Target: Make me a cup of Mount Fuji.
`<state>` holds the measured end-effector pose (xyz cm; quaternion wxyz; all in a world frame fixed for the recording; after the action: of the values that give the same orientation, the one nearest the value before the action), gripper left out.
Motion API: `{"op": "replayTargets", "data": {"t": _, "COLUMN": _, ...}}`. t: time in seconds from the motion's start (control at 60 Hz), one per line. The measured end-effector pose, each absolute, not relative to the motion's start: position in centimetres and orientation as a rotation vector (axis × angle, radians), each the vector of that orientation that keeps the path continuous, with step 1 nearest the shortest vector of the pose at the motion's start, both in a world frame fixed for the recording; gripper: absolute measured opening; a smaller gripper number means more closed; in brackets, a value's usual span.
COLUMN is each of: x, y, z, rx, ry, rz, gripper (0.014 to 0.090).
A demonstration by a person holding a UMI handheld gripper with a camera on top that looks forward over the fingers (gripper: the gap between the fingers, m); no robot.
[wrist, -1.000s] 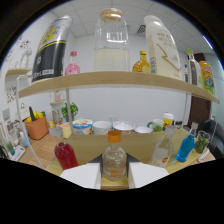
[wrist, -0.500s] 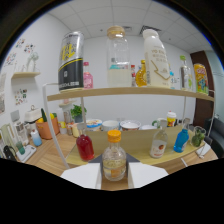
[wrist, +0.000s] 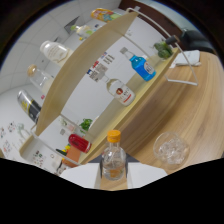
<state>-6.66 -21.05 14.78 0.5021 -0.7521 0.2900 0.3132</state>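
Note:
A small clear bottle (wrist: 114, 159) with an orange cap and a little amber liquid stands between my gripper's (wrist: 114, 174) two pale fingers (wrist: 80, 176), which are shut on its sides. The whole view is rolled steeply, so the bottle leans with the gripper. Just ahead and right of the fingers a clear glass (wrist: 170, 147) holding ice cubes rests on the wooden counter (wrist: 170, 110).
Along the back of the counter stand a red bottle (wrist: 80, 142), a clear bottle with a red label (wrist: 120, 92) and a blue bottle (wrist: 142, 67). A wooden shelf (wrist: 85, 65) above carries large bottles. A small green plant (wrist: 86, 124) is by the wall.
The view has rolled sharply, with the bottle still held between the fingers. The iced glass has come into view close on the right.

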Motion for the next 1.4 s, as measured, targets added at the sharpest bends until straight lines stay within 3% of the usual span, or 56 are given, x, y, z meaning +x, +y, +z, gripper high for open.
{"op": "replayTargets", "data": {"t": 0.183, "x": -6.5, "y": -20.7, "z": 15.3, "rx": -1.587, "ry": 1.086, "rz": 1.211, "gripper": 0.0347}}
{"op": "replayTargets", "data": {"t": 0.433, "x": -4.9, "y": -20.2, "z": 14.6, "rx": -1.277, "ry": 1.427, "rz": 1.561, "gripper": 0.0346}}
{"op": "replayTargets", "data": {"t": 0.617, "x": -4.4, "y": -20.3, "z": 14.2, "rx": -1.235, "ry": 1.467, "rz": 1.606, "gripper": 0.0347}}
{"op": "replayTargets", "data": {"t": 0.717, "x": -4.6, "y": -20.4, "z": 14.7, "rx": -1.257, "ry": 1.446, "rz": 1.59, "gripper": 0.0347}}
{"op": "replayTargets", "data": {"t": 0.8, "x": -5.2, "y": -20.7, "z": 15.8, "rx": -1.36, "ry": 1.345, "rz": 1.481, "gripper": 0.0347}}
{"op": "replayTargets", "data": {"t": 0.917, "x": -6.1, "y": -21.3, "z": 17.8, "rx": -1.556, "ry": 1.072, "rz": 1.164, "gripper": 0.0347}}
{"op": "replayTargets", "data": {"t": 1.1, "x": -10.2, "y": -21.4, "z": 21.1, "rx": -1.723, "ry": 0.511, "rz": 0.621, "gripper": 0.0348}}
{"op": "replayTargets", "data": {"t": 1.25, "x": -15.0, "y": -21.0, "z": 16.6, "rx": -1.828, "ry": 0.089, "rz": 0.233, "gripper": 0.0347}}
{"op": "replayTargets", "data": {"t": 1.4, "x": -19.5, "y": -20.9, "z": 9.5, "rx": -1.947, "ry": -0.107, "rz": 0.162, "gripper": 0.0346}}
